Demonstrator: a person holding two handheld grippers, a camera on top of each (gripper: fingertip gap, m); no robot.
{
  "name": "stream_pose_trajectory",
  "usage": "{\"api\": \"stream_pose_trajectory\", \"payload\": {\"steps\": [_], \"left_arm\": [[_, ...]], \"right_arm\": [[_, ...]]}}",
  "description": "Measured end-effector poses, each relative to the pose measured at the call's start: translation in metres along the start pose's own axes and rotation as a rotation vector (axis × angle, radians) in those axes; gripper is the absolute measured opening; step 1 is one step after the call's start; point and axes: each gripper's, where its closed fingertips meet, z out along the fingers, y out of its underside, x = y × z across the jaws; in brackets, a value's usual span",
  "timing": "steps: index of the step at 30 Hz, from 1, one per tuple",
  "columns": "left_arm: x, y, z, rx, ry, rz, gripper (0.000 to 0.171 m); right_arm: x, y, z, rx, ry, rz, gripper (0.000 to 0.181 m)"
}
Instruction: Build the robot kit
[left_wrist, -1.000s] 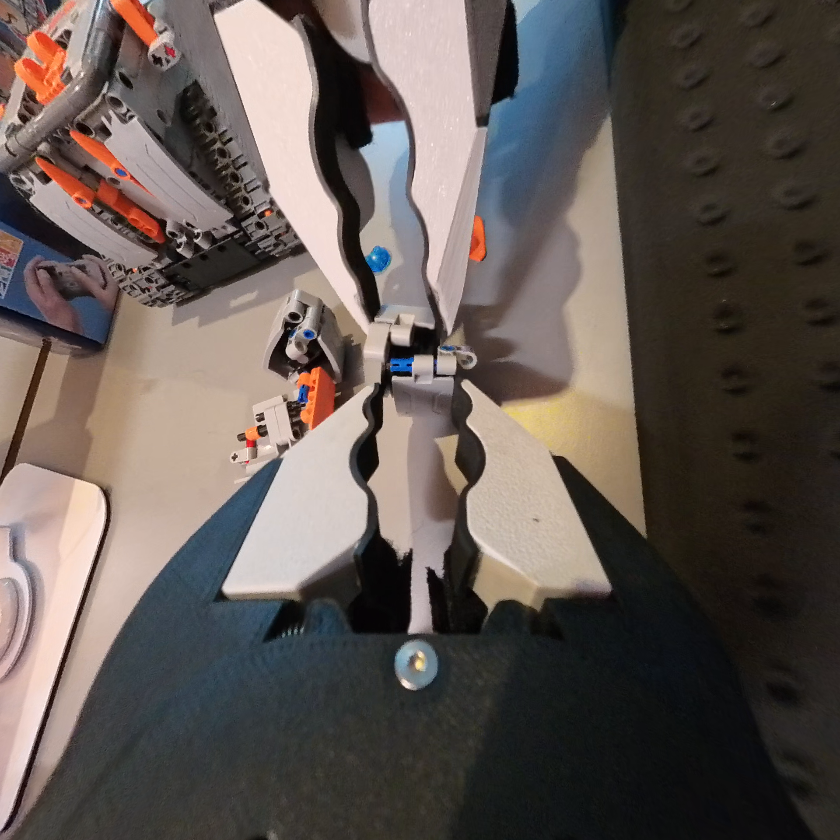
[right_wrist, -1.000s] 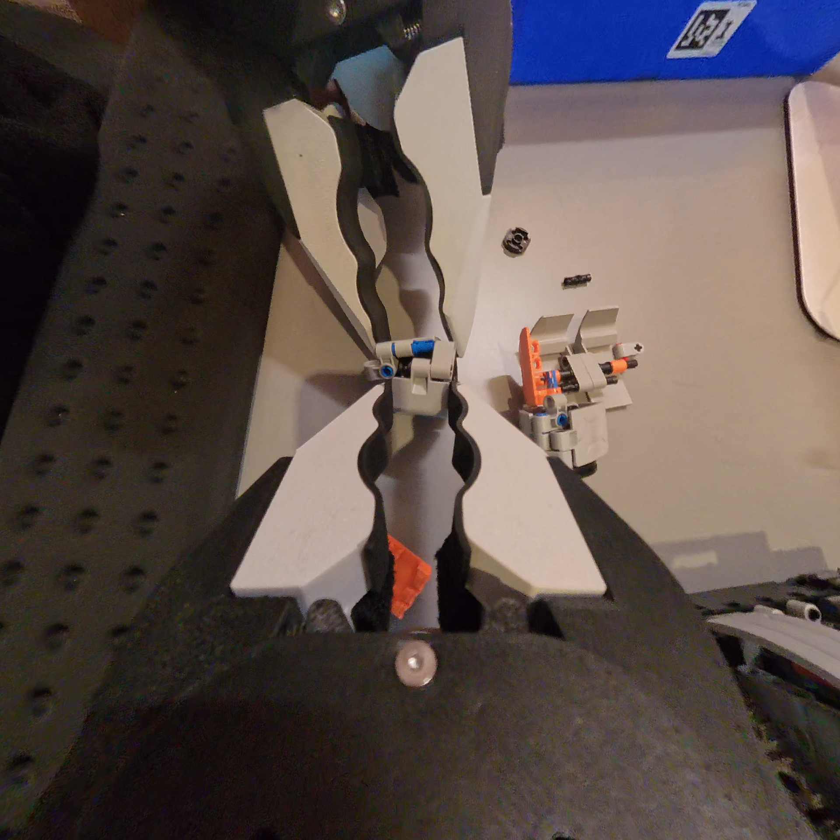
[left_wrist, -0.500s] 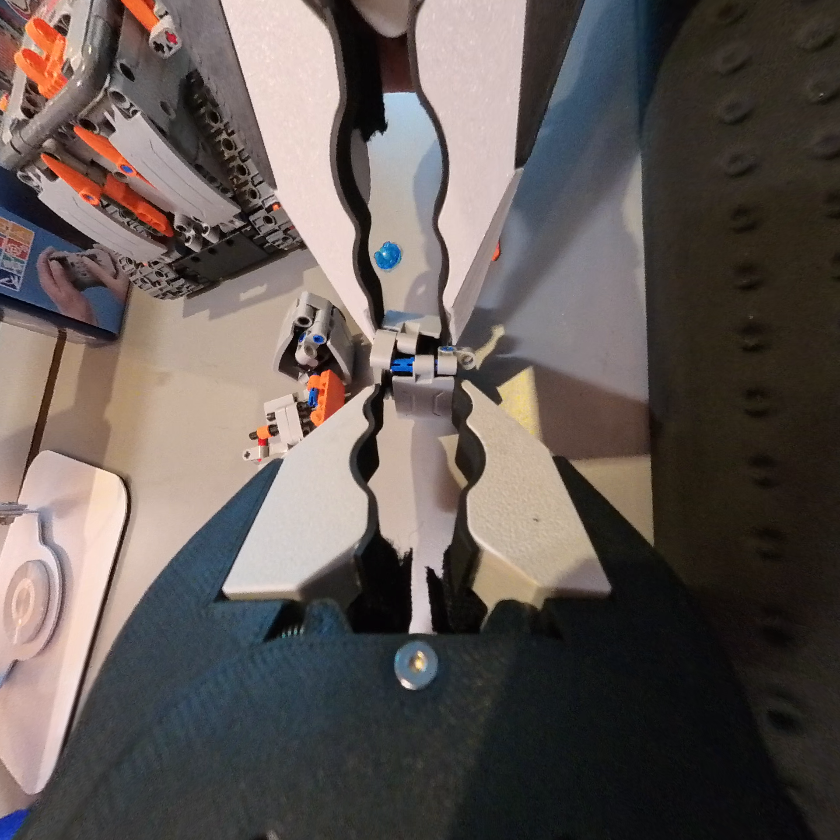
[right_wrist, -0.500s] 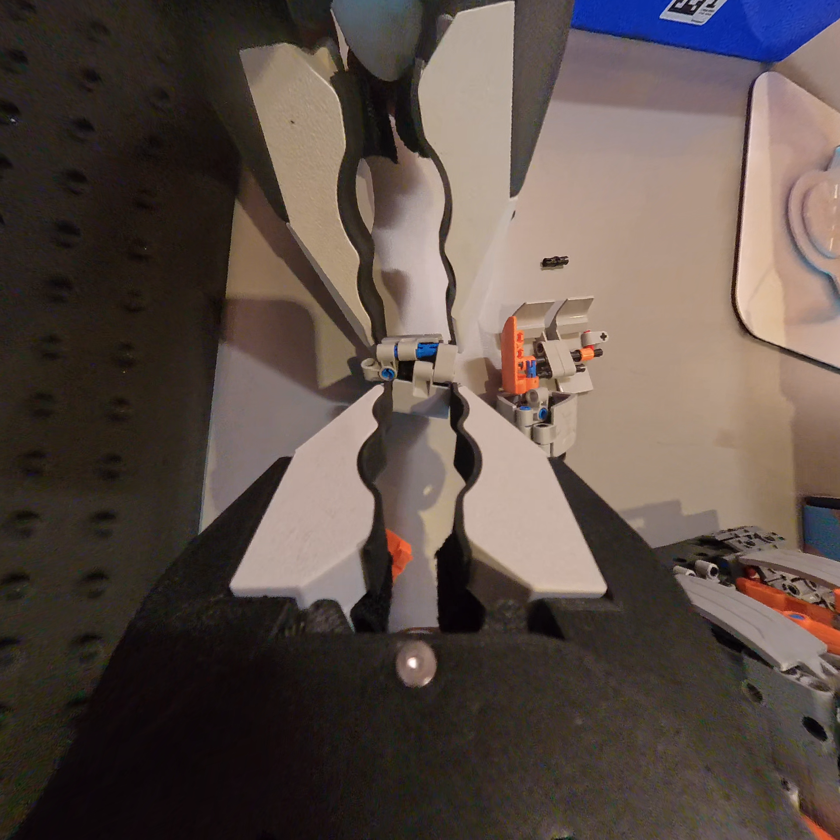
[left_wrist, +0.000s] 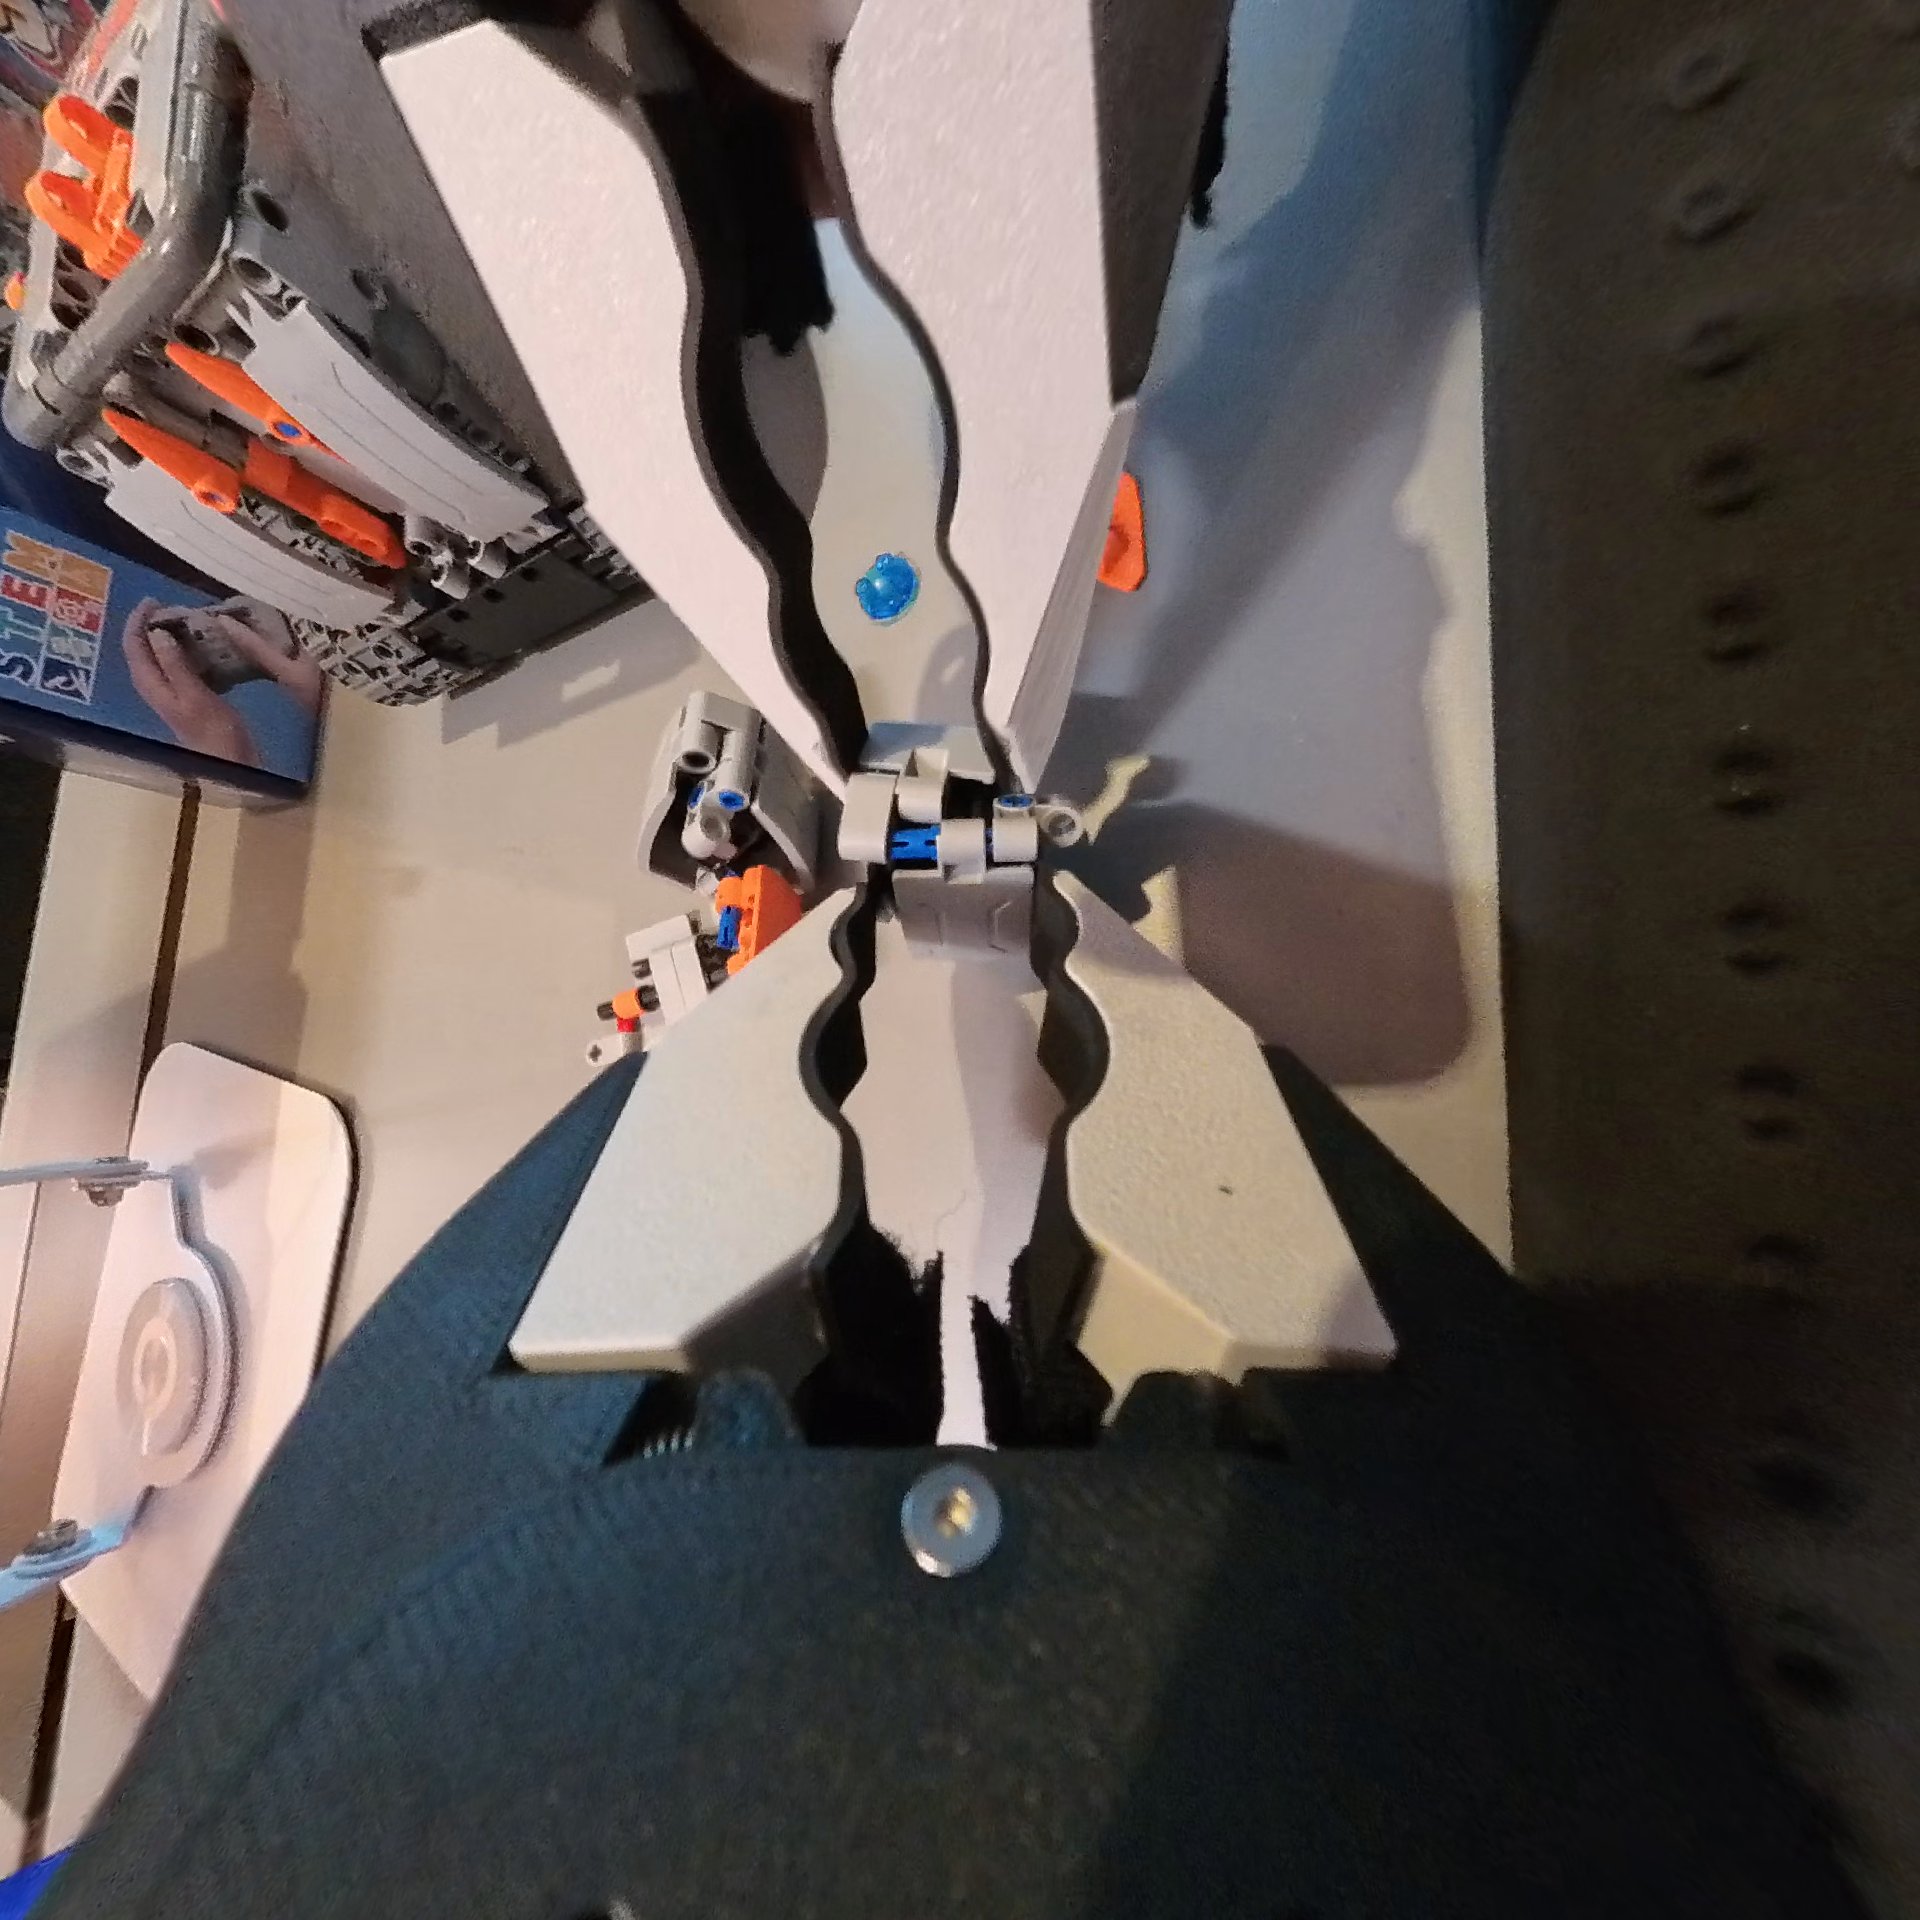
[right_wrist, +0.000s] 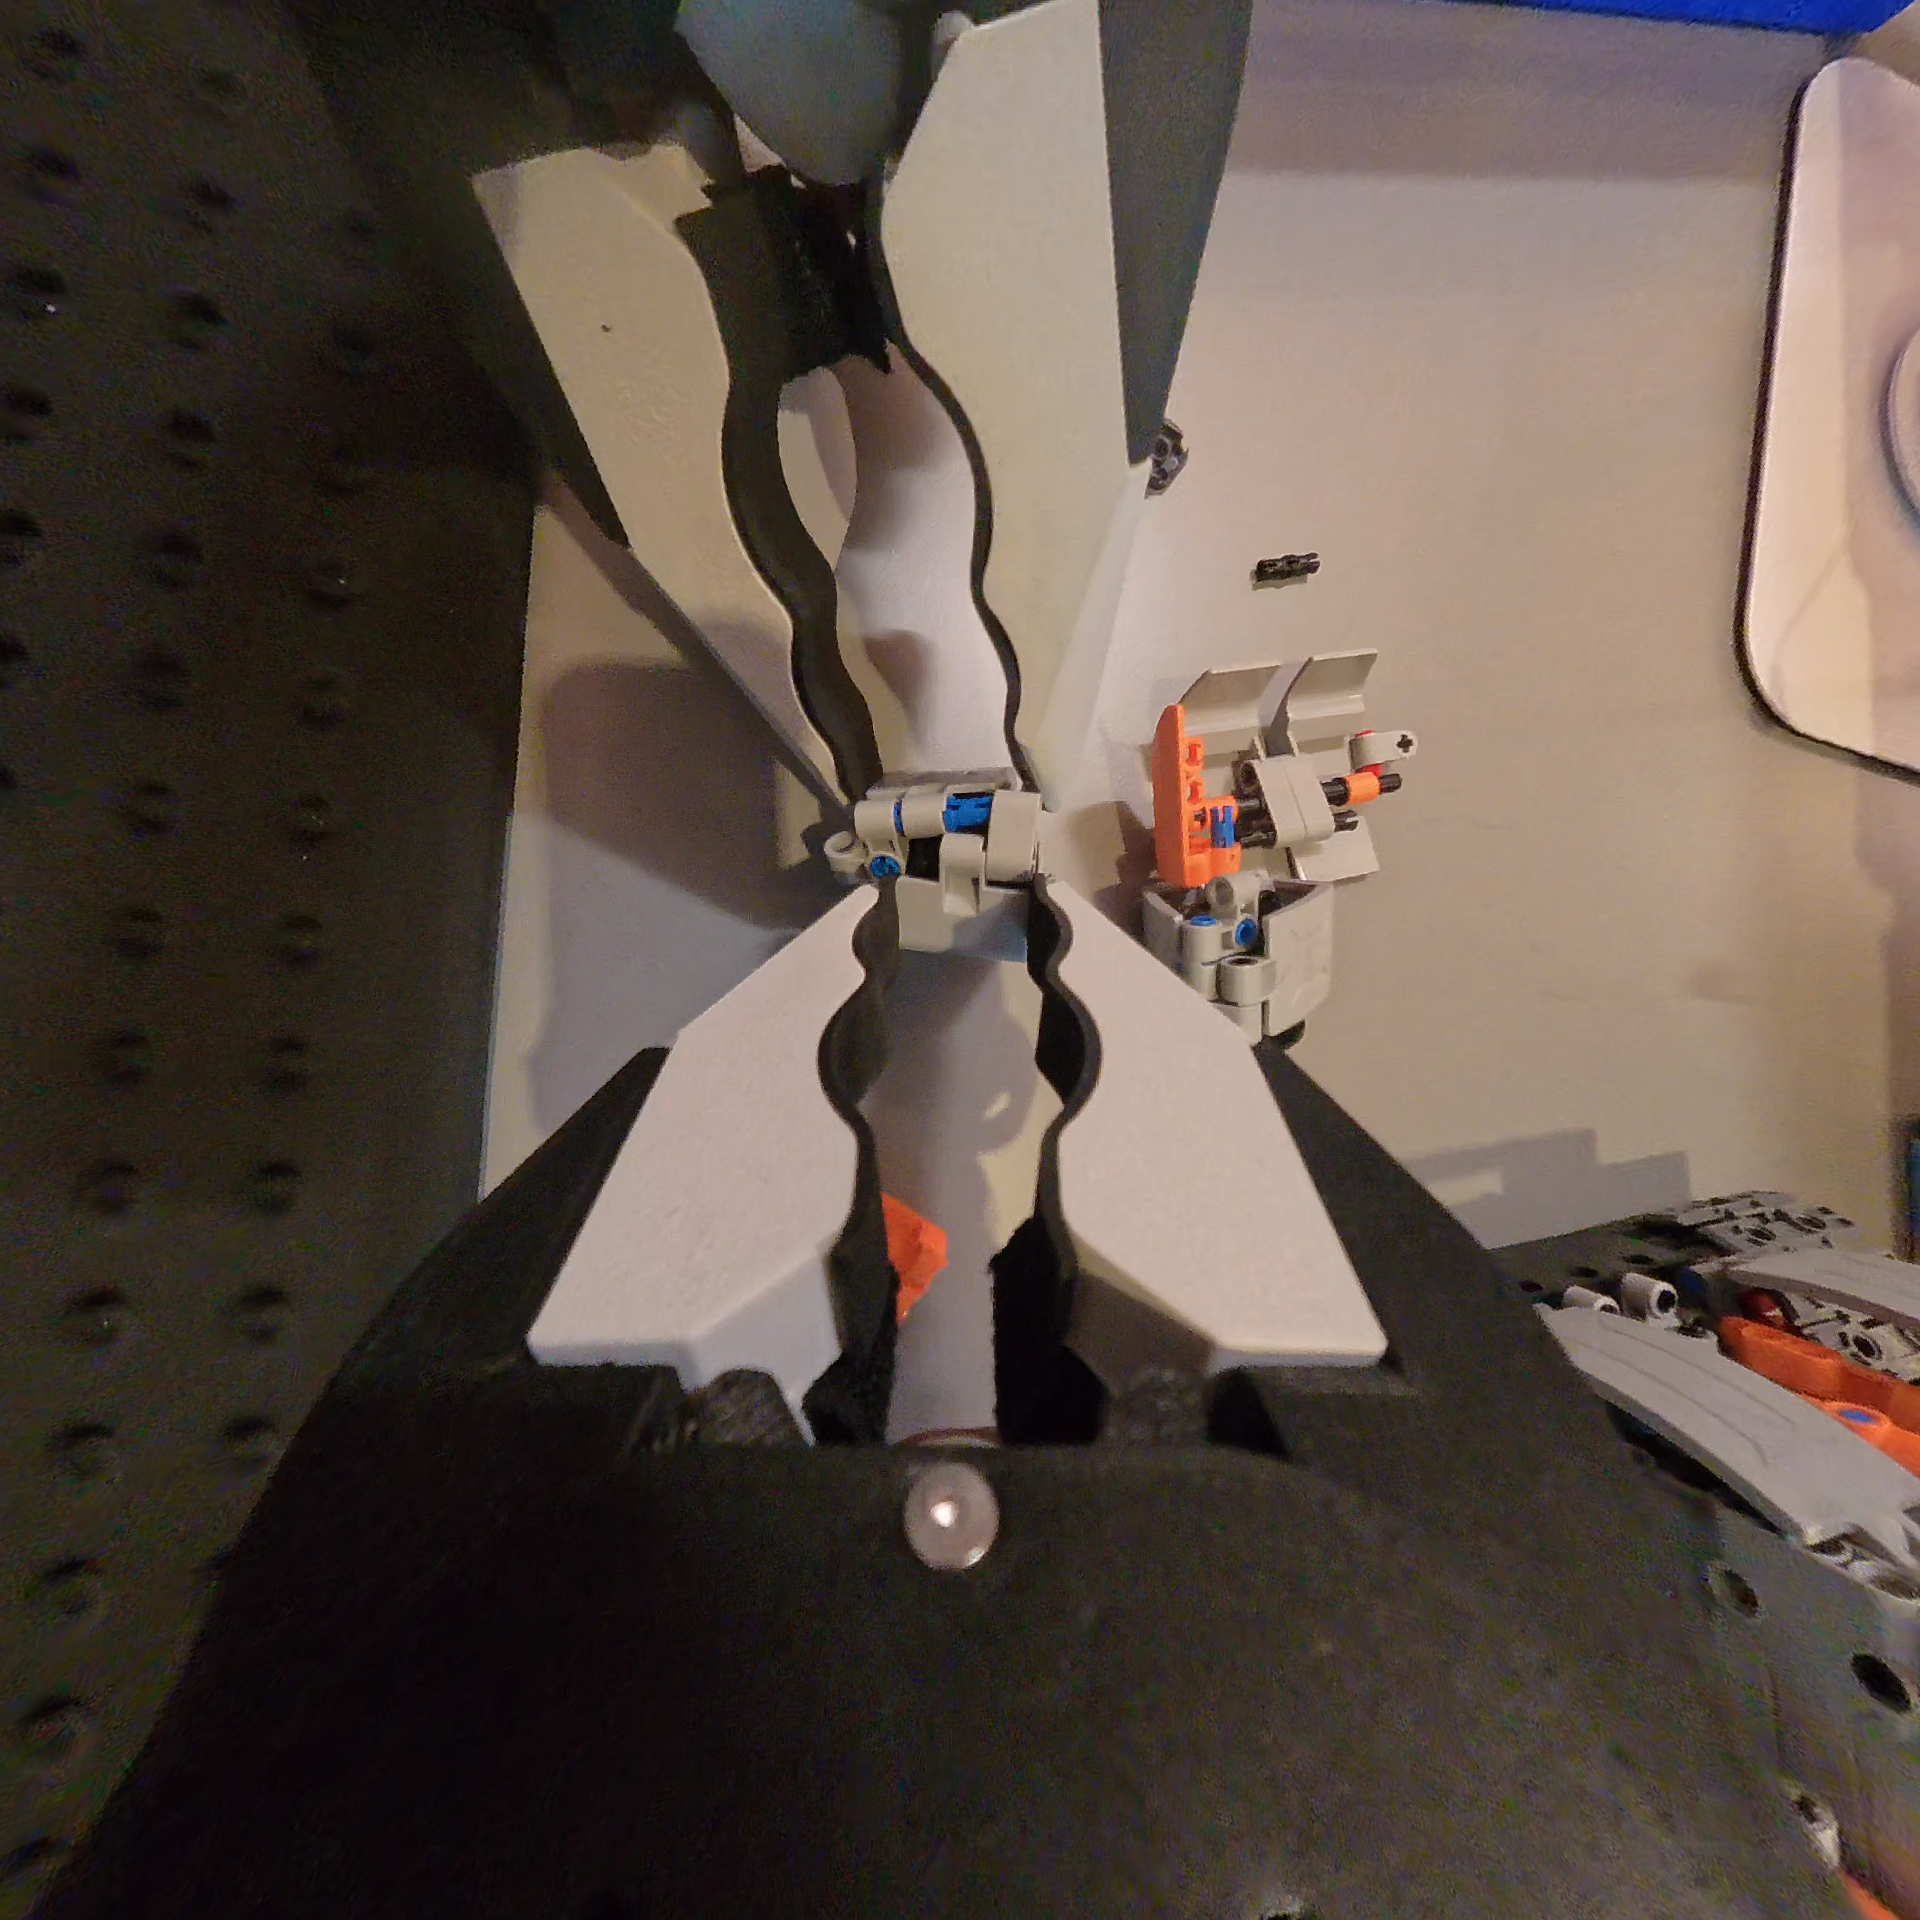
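Both grippers, left (left_wrist: 951, 894) and right (right_wrist: 956, 904), pinch one grey subassembly (left_wrist: 940, 842) tip-to-tip above the bench (right_wrist: 1507, 468). I'd keep fingers clamped, axes aligned, no twisting.

I've got a small grey brick assy (left_wrist: 940, 842) (right_wrist: 951, 847) w/ blue pins pinched from both ends, my left gripper (left_wrist: 951, 914) and right gripper (right_wrist: 956, 904) tip to tip on it, just beside a grey-orange subassy (right_wrist: 1262, 831) (left_wrist: 717, 831) on the table.
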Motion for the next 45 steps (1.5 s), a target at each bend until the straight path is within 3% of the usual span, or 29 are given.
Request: {"api": "stream_pose_trajectory", "payload": {"steps": [16,27,29,32,45], "left_arm": [[0.0,-0.006,0.004,-0.049,-0.014,0.066,0.026],[0.001,-0.009,0.006,-0.067,-0.003,0.08,0.026],[0.016,-0.017,0.007,-0.015,0.085,0.067,0.025],[0.009,-0.016,0.009,-0.023,0.043,0.039,0.027],[0.013,-0.014,0.006,0.059,0.178,-0.124,0.028]], "right_arm": [[0.0,0.009,0.0,-0.021,-0.079,0.019,0.021],[0.001,0.014,0.003,-0.145,0.02,-0.173,0.021],[-0.007,0.019,0.01,-0.165,0.001,-0.225,0.021],[-0.002,0.022,0.01,-0.172,0.041,-0.241,0.022],[-0.011,0.016,0.011,0.022,-0.072,-0.082,0.024]]}}
